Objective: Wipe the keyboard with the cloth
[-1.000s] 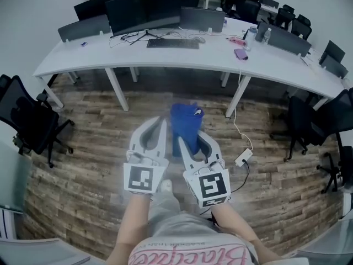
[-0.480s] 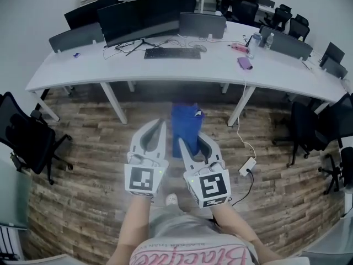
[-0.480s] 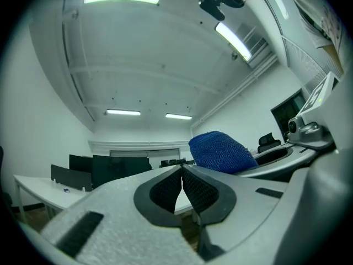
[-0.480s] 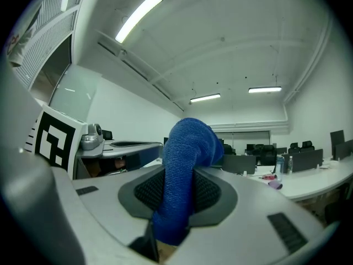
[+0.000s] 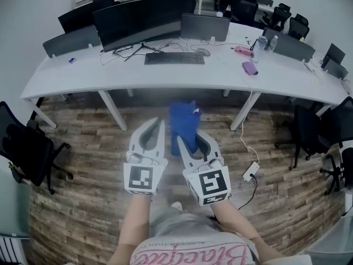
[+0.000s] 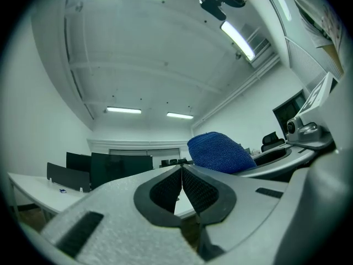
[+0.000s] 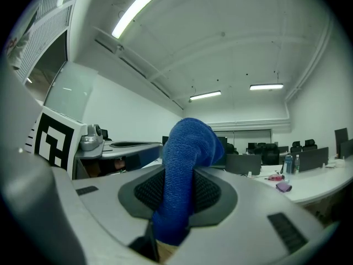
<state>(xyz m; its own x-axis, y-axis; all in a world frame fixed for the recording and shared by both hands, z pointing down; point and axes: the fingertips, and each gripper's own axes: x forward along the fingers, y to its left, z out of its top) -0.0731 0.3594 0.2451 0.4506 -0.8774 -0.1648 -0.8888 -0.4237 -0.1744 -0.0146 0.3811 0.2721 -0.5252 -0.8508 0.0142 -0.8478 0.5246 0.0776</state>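
A black keyboard (image 5: 174,58) lies on the long white desk (image 5: 110,73), in front of a wide dark monitor (image 5: 140,19). Both grippers hover over the wood floor, well short of the desk. My right gripper (image 5: 190,138) is shut on a blue cloth (image 5: 183,125), which pokes up between its jaws and droops over them (image 7: 185,164). My left gripper (image 5: 158,126) is shut with nothing in it; its pads meet (image 6: 181,187). The cloth (image 6: 218,152) shows to the right in the left gripper view.
More monitors (image 5: 205,26), bottles (image 5: 262,42), a pink item (image 5: 241,51) and a purple pouch (image 5: 250,68) sit on the desk. Black office chairs stand at left (image 5: 25,145) and right (image 5: 317,128). A power strip (image 5: 250,171) with cables lies on the floor.
The desk and keyboard have drawn closer and shifted in the head view as the person walks forward. Both grippers keep their pose, cloth still held.
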